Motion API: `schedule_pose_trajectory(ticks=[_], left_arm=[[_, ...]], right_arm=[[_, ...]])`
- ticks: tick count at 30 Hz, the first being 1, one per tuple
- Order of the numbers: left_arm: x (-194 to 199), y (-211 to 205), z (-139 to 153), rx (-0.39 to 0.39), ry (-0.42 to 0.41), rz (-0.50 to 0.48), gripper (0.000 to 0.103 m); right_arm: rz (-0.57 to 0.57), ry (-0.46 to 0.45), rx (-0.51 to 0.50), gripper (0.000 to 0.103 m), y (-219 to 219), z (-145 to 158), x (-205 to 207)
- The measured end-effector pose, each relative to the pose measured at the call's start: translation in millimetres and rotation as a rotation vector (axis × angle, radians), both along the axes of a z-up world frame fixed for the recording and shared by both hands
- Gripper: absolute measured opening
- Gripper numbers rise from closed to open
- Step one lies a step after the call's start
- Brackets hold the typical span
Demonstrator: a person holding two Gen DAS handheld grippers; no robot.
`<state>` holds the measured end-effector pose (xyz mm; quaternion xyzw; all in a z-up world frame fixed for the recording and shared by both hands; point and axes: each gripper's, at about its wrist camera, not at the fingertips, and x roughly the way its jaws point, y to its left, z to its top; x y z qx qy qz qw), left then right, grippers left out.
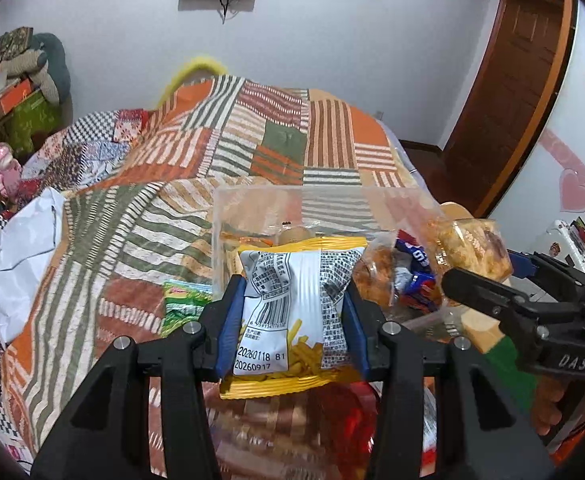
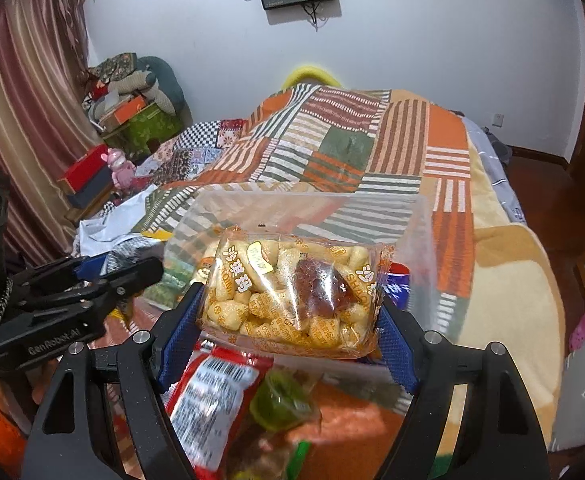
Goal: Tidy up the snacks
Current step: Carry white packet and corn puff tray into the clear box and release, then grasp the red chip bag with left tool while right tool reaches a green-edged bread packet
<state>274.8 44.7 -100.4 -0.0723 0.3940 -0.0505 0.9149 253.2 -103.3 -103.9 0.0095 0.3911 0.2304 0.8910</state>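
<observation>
My left gripper (image 1: pixel 292 304) is shut on a yellow-edged fries snack packet (image 1: pixel 292 312), white back side up, held just in front of a clear plastic box (image 1: pixel 252 204) on the bed. My right gripper (image 2: pixel 288 312) is shut on a clear packet of yellow puffed pastry pieces (image 2: pixel 292 292), held at the near rim of the same clear box (image 2: pixel 372 208). The right gripper also shows in the left wrist view (image 1: pixel 488 280), with its packet (image 1: pixel 472 248). The left gripper shows in the right wrist view (image 2: pixel 104 276). Several snacks lie in the box, among them a blue wrapper (image 1: pixel 416 260).
A patchwork quilt (image 1: pixel 196 152) covers the bed. A green packet (image 1: pixel 184 300) lies left of the box. A red packet (image 2: pixel 212 396) and a green jelly cup (image 2: pixel 280 400) lie below my right gripper. White plastic (image 1: pixel 16 248) lies at left. Boxes and a pink toy (image 2: pixel 118 168) stand beside the bed.
</observation>
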Motion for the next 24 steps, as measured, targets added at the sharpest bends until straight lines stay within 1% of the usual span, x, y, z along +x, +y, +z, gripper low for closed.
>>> schedule_pose_trajectory(ticks=[4, 11, 14, 15, 21, 24], left_arm=[[15.8, -1.3, -14.9, -0.006, 0.031, -0.007, 0.046], [29.8, -1.8, -29.2, -0.007, 0.06, -0.009, 0.046], [31.1, 0.6, -32.8, -0.021, 0.065, 0.005, 0.046], [31.3, 1.9, -33.1, -0.025, 0.064, 0.008, 0.048], [23.4, 1.1, -27.5, -0.026, 0.057, 0.009, 0.048], [13.0, -2.0, -19.8, -0.022, 0.049, -0.005, 0.049]], right_arm=[[0.009, 0.015, -0.015, 0.077, 6.6, -11.2, 8.8], [0.008, 0.03, -0.039, 0.077, 9.0, -24.1, 17.1], [-0.009, 0.038, -0.042, 0.078, 5.2, -26.6, 21.3], [-0.011, 0.036, -0.043, 0.078, 4.8, -26.7, 21.5], [-0.014, 0.019, -0.034, 0.081, -0.5, -16.9, 14.7], [-0.016, -0.016, -0.062, 0.082, -1.1, -9.0, 5.4]])
